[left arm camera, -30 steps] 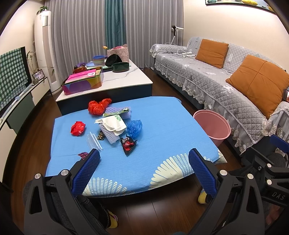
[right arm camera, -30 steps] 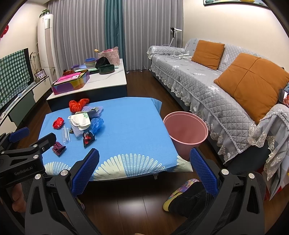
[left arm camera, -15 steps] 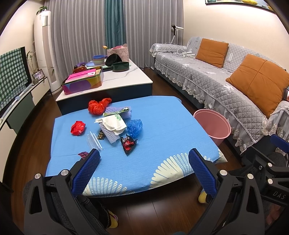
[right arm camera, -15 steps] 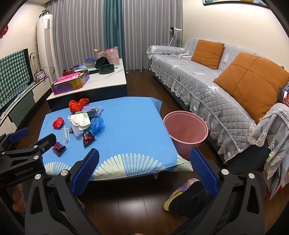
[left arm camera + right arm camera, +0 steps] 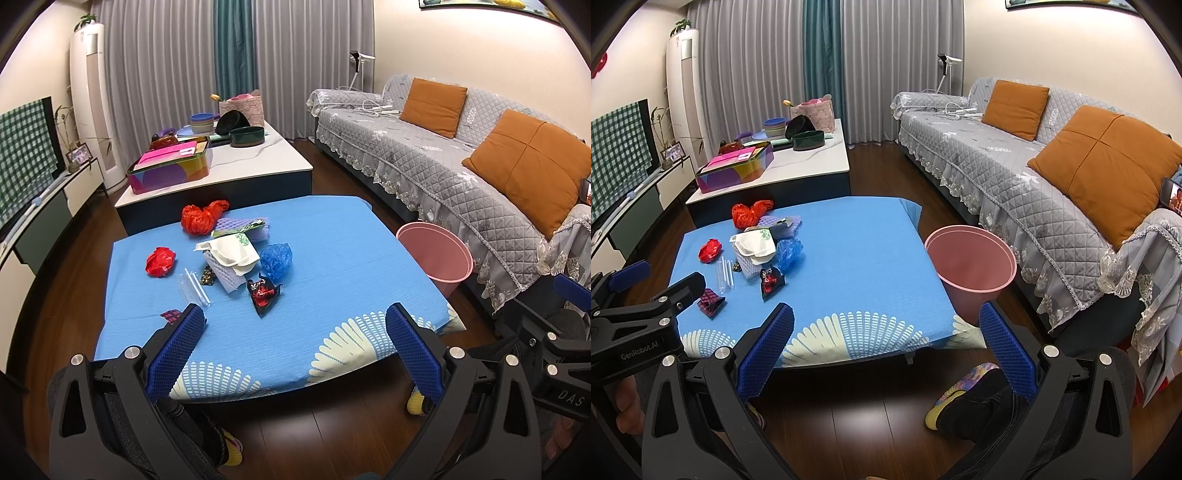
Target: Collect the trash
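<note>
Trash lies on the left half of a low table with a blue cloth [image 5: 332, 266]: a red bag [image 5: 201, 218], a small red wad [image 5: 159, 260], a white foam box [image 5: 234, 251], a blue bag [image 5: 276, 259], a red-black wrapper [image 5: 263, 291], clear tubes [image 5: 194, 286]. A pink bin [image 5: 434, 254] stands on the floor at the table's right. My left gripper [image 5: 295, 332] is open and empty, held short of the table's near edge. My right gripper [image 5: 886, 332] is open and empty too, near the front right corner; the bin [image 5: 971, 258] is just ahead of it.
A grey sofa [image 5: 443, 162] with orange cushions runs along the right. A white coffee table [image 5: 229, 162] with boxes and bowls stands behind the blue table. A TV stand [image 5: 40, 206] is at the left. My feet [image 5: 964, 402] are on the dark wood floor.
</note>
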Action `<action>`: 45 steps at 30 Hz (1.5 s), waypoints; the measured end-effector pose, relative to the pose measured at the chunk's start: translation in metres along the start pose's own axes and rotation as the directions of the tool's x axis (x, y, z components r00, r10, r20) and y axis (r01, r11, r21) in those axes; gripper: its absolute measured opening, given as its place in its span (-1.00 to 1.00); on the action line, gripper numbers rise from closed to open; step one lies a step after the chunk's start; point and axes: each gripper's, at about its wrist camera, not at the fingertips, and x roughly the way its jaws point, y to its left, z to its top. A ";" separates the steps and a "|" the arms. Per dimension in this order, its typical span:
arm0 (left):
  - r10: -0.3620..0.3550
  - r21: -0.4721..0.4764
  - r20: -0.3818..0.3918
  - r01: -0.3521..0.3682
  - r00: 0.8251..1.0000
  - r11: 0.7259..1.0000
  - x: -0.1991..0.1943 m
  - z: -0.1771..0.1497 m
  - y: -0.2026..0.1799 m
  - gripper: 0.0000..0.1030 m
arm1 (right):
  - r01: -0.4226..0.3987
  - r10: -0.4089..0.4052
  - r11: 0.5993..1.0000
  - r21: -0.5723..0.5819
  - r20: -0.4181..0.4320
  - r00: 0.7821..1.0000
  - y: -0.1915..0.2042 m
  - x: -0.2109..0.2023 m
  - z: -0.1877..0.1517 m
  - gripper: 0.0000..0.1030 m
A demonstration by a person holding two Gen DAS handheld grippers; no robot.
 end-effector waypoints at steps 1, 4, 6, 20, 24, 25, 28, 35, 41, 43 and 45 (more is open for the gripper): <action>0.001 0.000 0.000 -0.001 1.000 1.000 0.000 0.000 0.000 0.85 | 0.001 -0.001 1.000 0.000 0.000 1.000 0.000 0.000 0.000 0.91; 0.002 -0.001 -0.003 -0.002 1.000 1.000 0.001 -0.001 0.001 0.85 | 0.001 -0.001 1.000 0.001 0.000 1.000 0.000 0.000 0.000 0.91; -0.002 -0.004 -0.007 0.002 1.000 1.000 0.001 -0.002 0.001 0.85 | 0.004 -0.004 1.000 0.005 0.000 1.000 0.000 0.001 -0.001 0.91; 0.204 -0.128 -0.089 -0.214 0.975 0.968 0.035 0.010 0.098 0.85 | -0.157 0.156 0.987 -0.025 -0.050 0.987 0.033 0.068 0.019 0.91; 0.262 -0.188 -0.134 -0.284 0.956 0.940 0.052 0.015 0.133 0.85 | -0.220 0.213 0.974 -0.053 -0.104 0.971 0.064 0.113 0.029 0.91; 0.281 -0.204 -0.152 -0.308 0.948 0.929 0.058 0.014 0.143 0.85 | -0.224 0.215 0.972 -0.071 -0.115 0.970 0.073 0.125 0.032 0.91; 0.303 -0.223 -0.198 -0.344 0.932 0.912 0.076 0.009 0.161 0.85 | -0.236 0.219 0.966 -0.103 -0.149 0.964 0.098 0.165 0.038 0.91; 0.311 -0.246 -0.314 -0.393 0.897 0.886 0.122 -0.014 0.191 0.85 | -0.283 0.244 0.950 -0.129 -0.252 0.936 0.145 0.256 0.051 0.52; 0.254 -0.287 -0.392 -0.380 0.884 0.880 0.148 -0.025 0.204 0.85 | -0.329 0.267 0.938 -0.109 -0.379 0.886 0.179 0.323 0.049 0.34; 0.226 -0.301 -0.408 -0.364 0.884 0.881 0.154 -0.026 0.204 0.85 | -0.326 0.256 0.937 -0.121 -0.394 0.883 0.185 0.332 0.046 0.33; 0.209 -0.302 -0.416 -0.351 0.885 0.886 0.158 -0.027 0.202 0.85 | -0.334 0.250 0.932 -0.140 -0.420 0.873 0.191 0.341 0.044 -0.07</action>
